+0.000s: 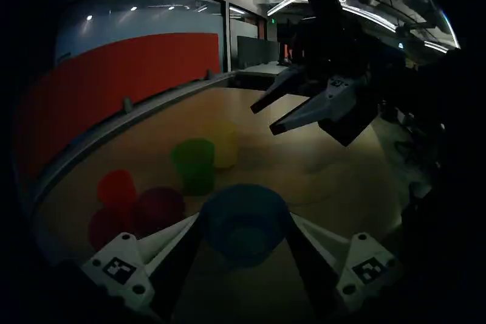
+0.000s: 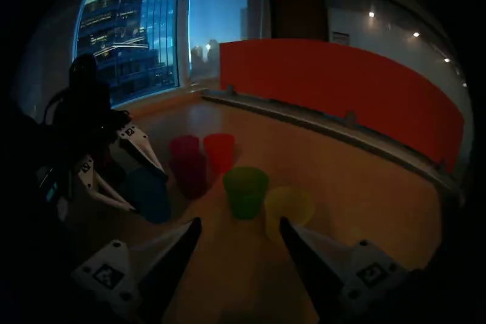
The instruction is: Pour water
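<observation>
In the left gripper view a blue cup (image 1: 245, 236) stands upright on the wooden table (image 1: 322, 166), and my left gripper (image 1: 245, 217) is shut on its sides. Beyond it are a green cup (image 1: 194, 165), a yellow cup (image 1: 225, 144), a red cup (image 1: 115, 188) and a maroon cup (image 1: 160, 207). My right gripper (image 1: 263, 121) hangs open above the table, farther off. In the right gripper view my right gripper (image 2: 239, 222) is open and holds nothing. The yellow cup (image 2: 288, 207) and green cup (image 2: 245, 191) stand just ahead of it. The left gripper (image 2: 147, 191) holds the blue cup (image 2: 149, 203).
The room is dim. A red partition panel (image 2: 340, 81) on a grey rail runs along the table's far edge. A red cup (image 2: 219, 151) and a maroon cup (image 2: 189, 169) stand side by side. A person's dark outline (image 2: 85, 105) is behind the left gripper, near large windows (image 2: 130, 32).
</observation>
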